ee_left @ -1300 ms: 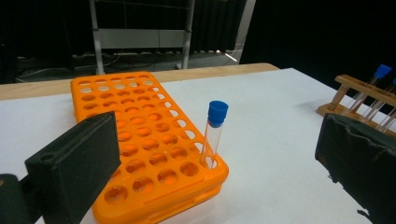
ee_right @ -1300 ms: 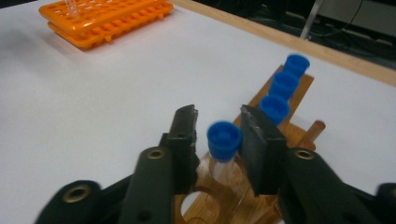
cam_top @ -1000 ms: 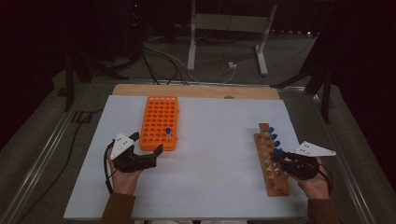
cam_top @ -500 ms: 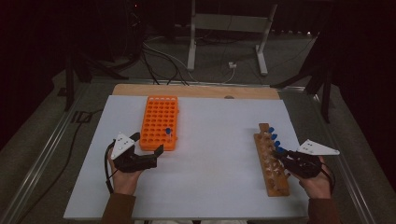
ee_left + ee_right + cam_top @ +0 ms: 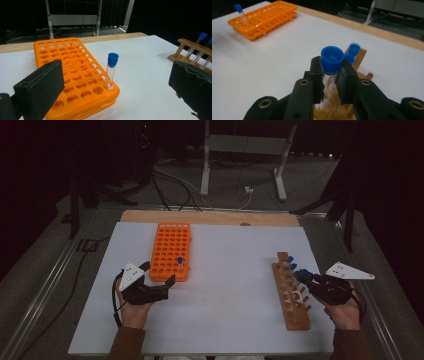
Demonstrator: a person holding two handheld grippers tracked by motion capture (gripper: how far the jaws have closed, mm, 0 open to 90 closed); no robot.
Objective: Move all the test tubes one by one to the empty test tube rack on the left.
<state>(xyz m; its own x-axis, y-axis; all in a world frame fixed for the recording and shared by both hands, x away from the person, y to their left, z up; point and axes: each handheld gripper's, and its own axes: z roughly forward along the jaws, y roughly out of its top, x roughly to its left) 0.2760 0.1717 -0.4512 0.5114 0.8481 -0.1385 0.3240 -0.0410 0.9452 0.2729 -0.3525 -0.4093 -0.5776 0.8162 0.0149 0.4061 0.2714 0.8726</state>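
High view: we see the right gripper (image 5: 303, 276) over the wooden rack (image 5: 290, 292) nr the bench's right edge, left gripper (image 5: 157, 281) wide open by the orange rack (image 5: 170, 251). Right gripper view: jaws clamp 1 blue-capped tube (image 5: 331, 60). Left gripper view: 1 capped tube (image 5: 111, 70) stands at the orange rack's near corner.

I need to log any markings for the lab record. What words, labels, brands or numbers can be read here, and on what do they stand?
None: no readable text on the orange rack, the wooden rack, the blue-capped tubes or the grippers.
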